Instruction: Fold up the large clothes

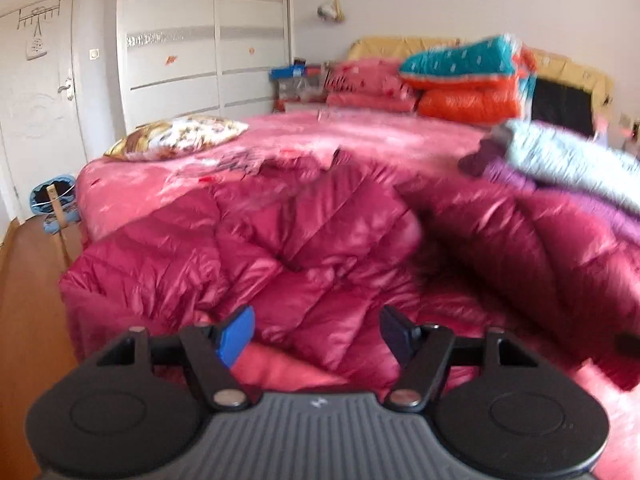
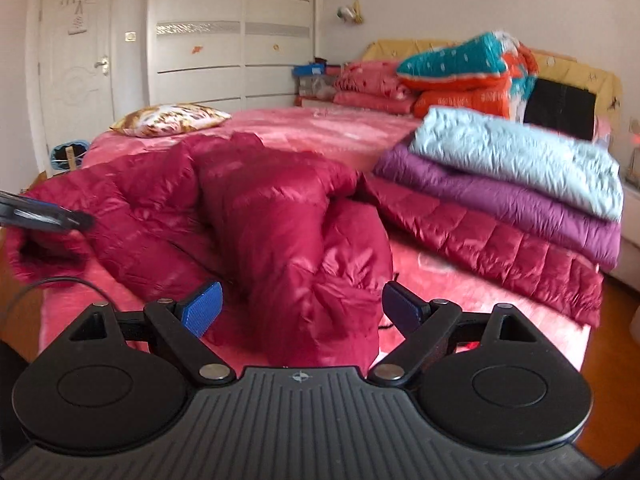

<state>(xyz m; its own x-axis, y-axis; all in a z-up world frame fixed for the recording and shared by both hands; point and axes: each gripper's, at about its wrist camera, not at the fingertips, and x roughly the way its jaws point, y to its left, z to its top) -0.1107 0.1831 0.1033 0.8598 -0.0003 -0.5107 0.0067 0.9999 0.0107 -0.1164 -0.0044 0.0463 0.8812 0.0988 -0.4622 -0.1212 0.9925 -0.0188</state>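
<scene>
Lying crumpled on the pink bed (image 2: 320,128), the dark red down jacket (image 2: 280,232) waits unfolded. Both the left gripper (image 1: 316,336) and the right gripper (image 2: 302,308) hover above it, jaws apart, holding nothing.

Right claw (image 2: 302,310) with jaws apart and nothing pinched, crumpled crimson puffer coat (image 2: 256,216) lying on the pink bed (image 2: 460,292) just ahead, stack of folded quilted coats (image 2: 508,188) ahead to its right, left claw (image 2: 80,220) tip at far left over the coat
</scene>
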